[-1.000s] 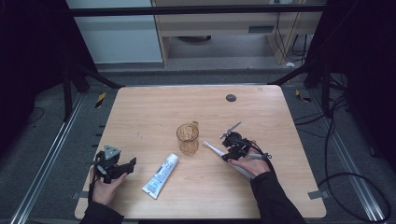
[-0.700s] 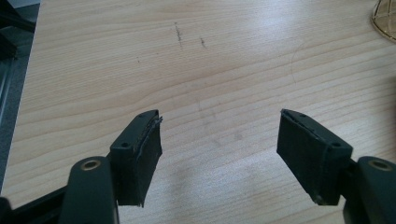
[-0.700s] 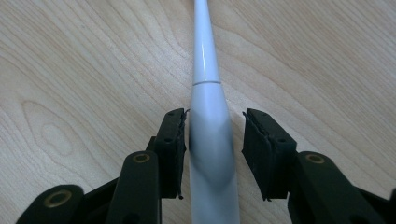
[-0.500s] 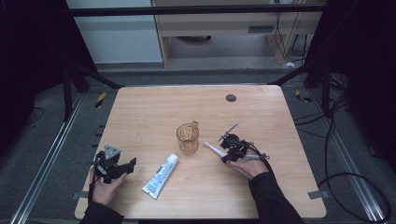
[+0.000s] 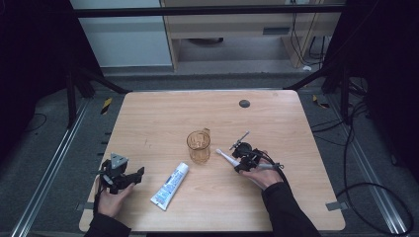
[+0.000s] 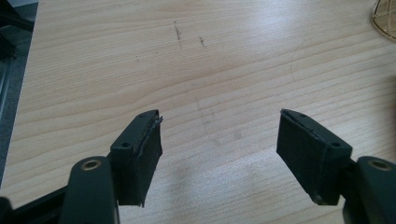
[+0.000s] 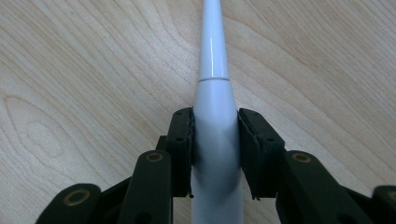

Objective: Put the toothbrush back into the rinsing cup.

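The fingers (image 7: 184, 140) of the right gripper (image 7: 215, 154) are being pressed against both sides of a white electric toothbrush (image 7: 215, 121), whose thick handle is being clamped while its thin neck is pointing away over the bare wood; in the high view the toothbrush (image 5: 226, 157) is being held low, just right of the amber glass mug (image 5: 198, 146), with its head aimed toward that mug; compared with a second ago, the right gripper (image 5: 245, 159) is being carried a little closer to the mug, and the brush is no longer being seen lying flat, so a lift toward the mug is being judged as under way. Farther out, the left gripper (image 6: 219, 149) is being held released, its fingers (image 6: 142, 154) spread wide over the empty tabletop (image 6: 140, 56); the toothpaste tube (image 5: 170, 185) is being left untouched between the two hands.
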